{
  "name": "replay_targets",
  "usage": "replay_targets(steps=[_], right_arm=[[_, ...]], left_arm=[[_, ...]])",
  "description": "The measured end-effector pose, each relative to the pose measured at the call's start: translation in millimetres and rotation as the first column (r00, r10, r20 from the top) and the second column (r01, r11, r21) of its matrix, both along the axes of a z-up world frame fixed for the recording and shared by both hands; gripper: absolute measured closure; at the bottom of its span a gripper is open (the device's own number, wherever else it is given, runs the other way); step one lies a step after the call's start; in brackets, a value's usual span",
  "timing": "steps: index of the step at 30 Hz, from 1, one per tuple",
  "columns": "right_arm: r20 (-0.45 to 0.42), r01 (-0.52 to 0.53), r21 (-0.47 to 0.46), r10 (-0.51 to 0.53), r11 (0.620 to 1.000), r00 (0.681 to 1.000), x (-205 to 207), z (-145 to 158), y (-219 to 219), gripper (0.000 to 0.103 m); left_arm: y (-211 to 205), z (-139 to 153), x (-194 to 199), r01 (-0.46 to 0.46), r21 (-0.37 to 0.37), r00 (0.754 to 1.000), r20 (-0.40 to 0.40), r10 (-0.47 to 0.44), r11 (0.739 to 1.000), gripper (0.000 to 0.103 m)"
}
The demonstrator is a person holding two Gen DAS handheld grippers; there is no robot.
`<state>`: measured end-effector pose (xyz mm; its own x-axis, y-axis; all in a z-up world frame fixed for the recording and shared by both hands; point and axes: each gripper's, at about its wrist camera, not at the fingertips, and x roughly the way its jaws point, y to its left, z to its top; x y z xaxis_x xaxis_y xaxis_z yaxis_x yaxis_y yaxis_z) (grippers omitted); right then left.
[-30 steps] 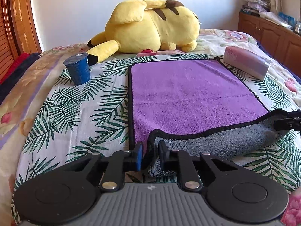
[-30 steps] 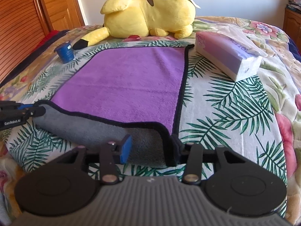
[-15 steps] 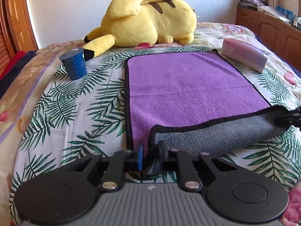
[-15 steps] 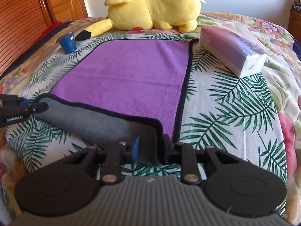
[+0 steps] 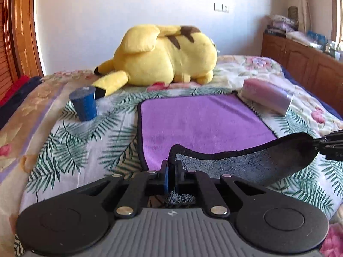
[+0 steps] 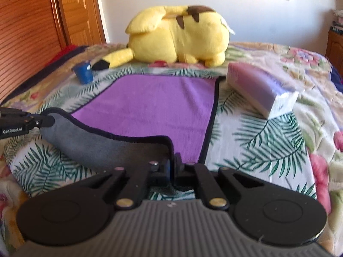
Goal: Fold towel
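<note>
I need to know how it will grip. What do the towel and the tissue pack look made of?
Towel: soft plush cloth, probably microfibre; fuzzy purple top, grey nubby underside, black stitched edge. Tissue pack: glossy thin plastic wrap, judging by its sheen and crinkled end.

Bright daylight, perhaps from the right, slight blur, fisheye-bent edges
</note>
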<state>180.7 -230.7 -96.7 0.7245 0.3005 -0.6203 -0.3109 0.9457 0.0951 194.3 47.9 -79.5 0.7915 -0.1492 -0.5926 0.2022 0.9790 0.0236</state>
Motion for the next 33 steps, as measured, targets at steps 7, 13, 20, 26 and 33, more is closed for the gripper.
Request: replay_targets(steps=[7,13,20,26,33], right_arm=[[0.029,0.023,-0.007,-0.023,1.000,0.999,0,7,-1,0.100],[0.058,0.018,-0.020,-0.017,1.000,0.998,2,10,1,0.100],[0.083,0.017,-0.014,-0.016,1.000,0.996,7,13,-1,0.100],[0.107,0.005,-0.015,-0.004,1.000,0.994,14,16,0,0.100],[0.124,-0.011,-0.024,0.014,1.000,0.992,22,18,1,0.100]], left_arm=[[-3,6,3,0.014,0.003,1.000,0.027,-0.014,1.000,0.103],[-4,11,9,0.025,0.003,0.999,0.044,-0.025,1.000,0.103],[-4,16,15,0.027,0.011,0.998,0.057,-0.028,1.000,0.103],[-5,22,23,0.032,0.019,0.998,0.061,-0.033,0.999,0.103],[-5,24,41,0.064,0.038,0.995,0.070,-0.067,0.997,0.103]])
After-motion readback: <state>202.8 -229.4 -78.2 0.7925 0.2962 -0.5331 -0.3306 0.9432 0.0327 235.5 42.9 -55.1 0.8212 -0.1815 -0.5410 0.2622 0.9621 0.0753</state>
